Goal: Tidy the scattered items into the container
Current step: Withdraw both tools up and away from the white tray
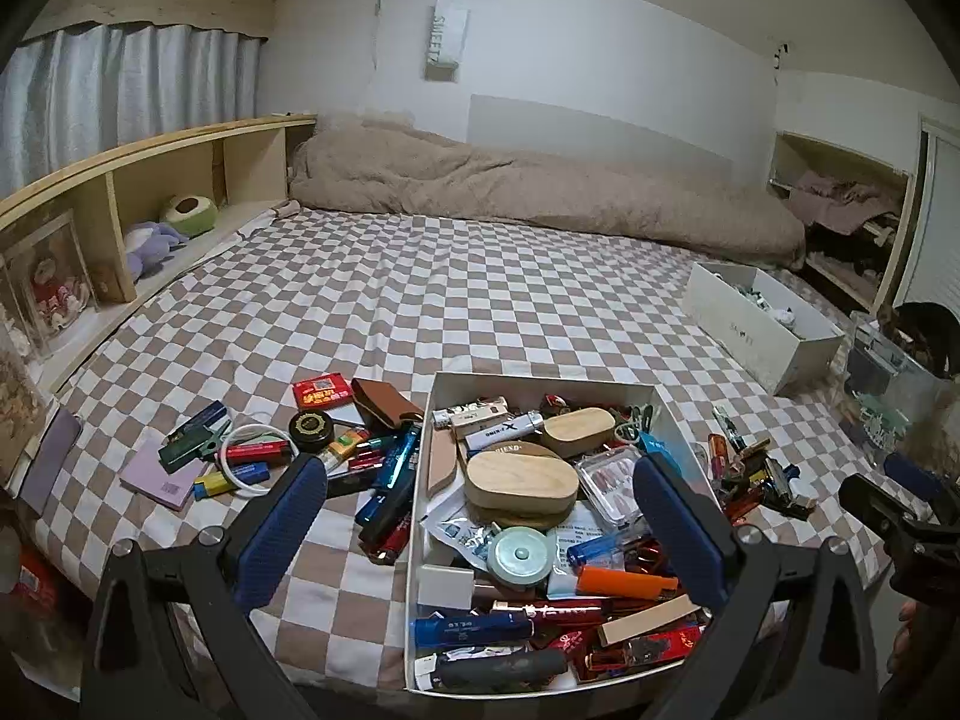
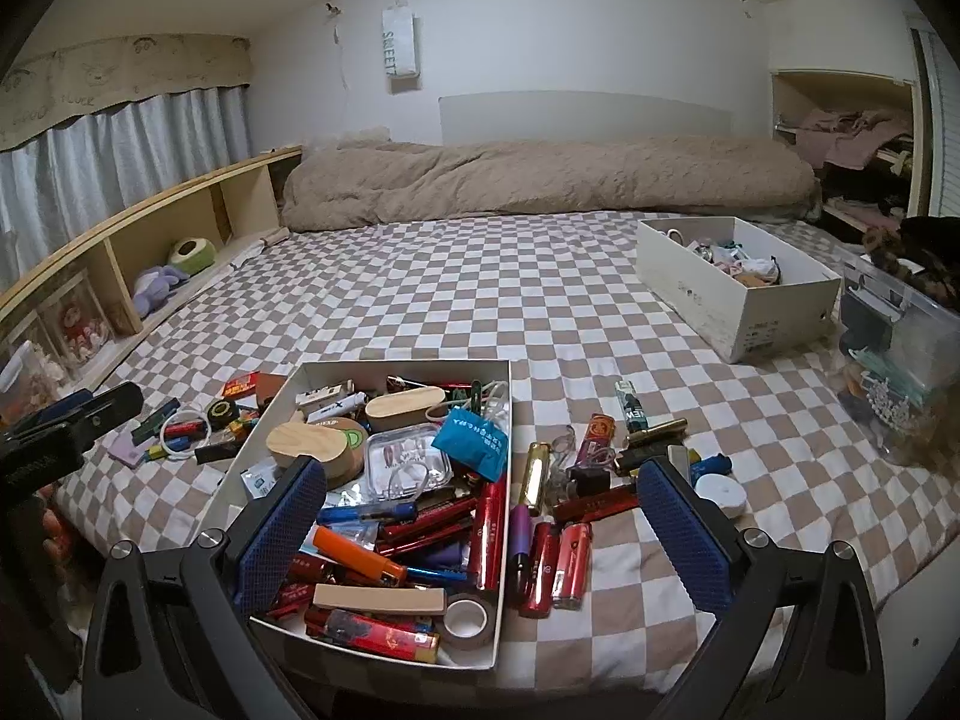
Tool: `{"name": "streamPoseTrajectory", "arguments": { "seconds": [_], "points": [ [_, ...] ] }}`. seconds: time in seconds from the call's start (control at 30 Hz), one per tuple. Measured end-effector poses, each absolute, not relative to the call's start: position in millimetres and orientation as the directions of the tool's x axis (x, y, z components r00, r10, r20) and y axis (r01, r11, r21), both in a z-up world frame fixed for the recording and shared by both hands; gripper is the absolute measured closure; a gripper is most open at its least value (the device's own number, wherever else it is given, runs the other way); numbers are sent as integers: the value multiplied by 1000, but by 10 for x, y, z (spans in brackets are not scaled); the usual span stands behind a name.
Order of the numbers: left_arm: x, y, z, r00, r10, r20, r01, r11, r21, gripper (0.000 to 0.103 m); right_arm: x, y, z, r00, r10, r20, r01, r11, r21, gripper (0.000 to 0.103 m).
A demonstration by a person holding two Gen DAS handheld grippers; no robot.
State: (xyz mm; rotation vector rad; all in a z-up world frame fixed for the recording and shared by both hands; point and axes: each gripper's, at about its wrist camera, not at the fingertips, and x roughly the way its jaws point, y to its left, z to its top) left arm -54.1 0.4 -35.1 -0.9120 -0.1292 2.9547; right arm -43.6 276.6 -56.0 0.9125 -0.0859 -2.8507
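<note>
- A bed with a brown-and-white checked cover fills the room.
- A beige duvet lies bunched along the white wall at the far side.
- A white paper bag hangs on that wall.
- A wooden shelf runs along the left, holding soft toys.
- Grey curtains hang behind the shelf.
- An open closet with clothes stands at the right.

We see the left gripper with its jaws wide apart and nothing between them, above the white box full of lighters and wooden cases. More lighters lie scattered on the checkered bed, left and right of the box.
</note>
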Motion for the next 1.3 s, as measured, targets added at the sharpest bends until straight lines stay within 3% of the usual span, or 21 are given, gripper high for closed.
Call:
{"name": "streamPoseTrajectory", "arguments": {
  "seconds": [0.53, 0.87, 1.3],
  "points": [
    [-573, -352, -451, -820, 52, -570, 14, -994, -110, 0, -473, 3008, -558, -812, -177, -556, 101, -981, 165, 0],
    [-711, -723, -451, -824, 4, -567, 54, -995, -85, 0, -554, 3605, -627, -832, -74, -549, -29, -984, 177, 0],
    [-835, -1334, -767, -771, -67, -634, 141, -988, -67, 0, -843, 4156, -1270, -709, 19, -705, -139, -984, 112, 0]
  ]
}}
